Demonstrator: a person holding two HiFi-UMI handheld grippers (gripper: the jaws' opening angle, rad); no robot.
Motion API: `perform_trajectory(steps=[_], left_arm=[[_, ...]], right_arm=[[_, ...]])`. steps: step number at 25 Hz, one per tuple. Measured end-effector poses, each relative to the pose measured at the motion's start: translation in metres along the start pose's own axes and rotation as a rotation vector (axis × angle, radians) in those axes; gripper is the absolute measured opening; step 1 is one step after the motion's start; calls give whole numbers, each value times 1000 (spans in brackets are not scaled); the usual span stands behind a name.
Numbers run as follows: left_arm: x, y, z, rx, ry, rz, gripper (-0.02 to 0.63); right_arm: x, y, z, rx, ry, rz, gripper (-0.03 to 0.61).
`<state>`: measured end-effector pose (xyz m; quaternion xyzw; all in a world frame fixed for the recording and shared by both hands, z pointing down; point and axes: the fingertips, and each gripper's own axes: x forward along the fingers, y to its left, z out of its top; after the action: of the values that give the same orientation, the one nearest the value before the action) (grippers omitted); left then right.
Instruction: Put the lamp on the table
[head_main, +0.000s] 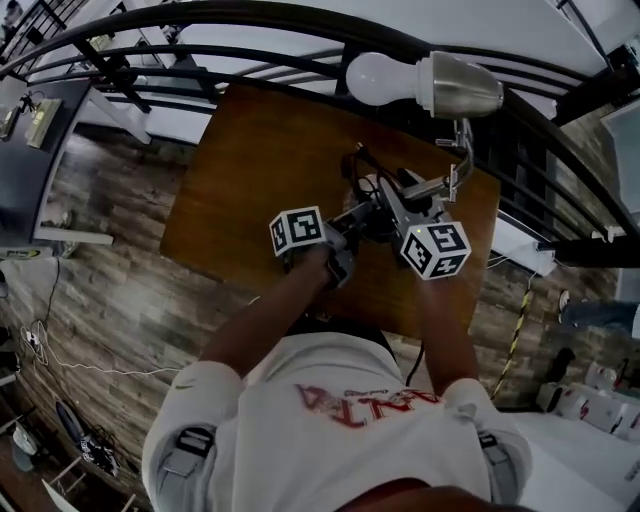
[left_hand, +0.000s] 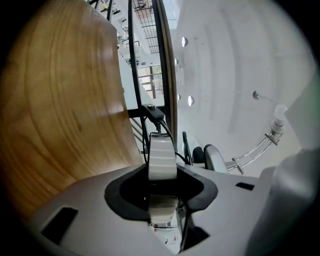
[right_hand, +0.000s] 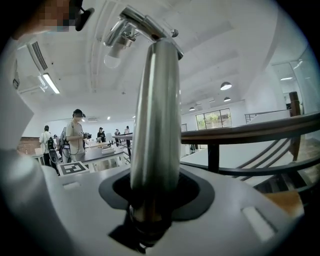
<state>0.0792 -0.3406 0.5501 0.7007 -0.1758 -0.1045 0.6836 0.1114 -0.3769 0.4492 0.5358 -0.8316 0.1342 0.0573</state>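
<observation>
The lamp, with a white bulb in a brushed-metal shade on a thin bent arm, hangs over the brown wooden table. Its lower part sits between both grippers above the table's far right. My left gripper is shut on a flat silver part of the lamp where a black cord enters. The right gripper is shut on the round metal stem, and the bulb shows above it. I cannot tell whether the lamp touches the table.
A black curved railing runs just behind the table, and shows too as the railing in the right gripper view. Plank floor lies left, with a dark desk and loose wires. People stand at benches far off.
</observation>
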Motion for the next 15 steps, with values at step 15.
perform_trajectory(steps=[15], left_arm=[[101, 77, 97, -43, -43, 16, 144]], right_arm=[[120, -106, -37, 5, 59, 38, 164]])
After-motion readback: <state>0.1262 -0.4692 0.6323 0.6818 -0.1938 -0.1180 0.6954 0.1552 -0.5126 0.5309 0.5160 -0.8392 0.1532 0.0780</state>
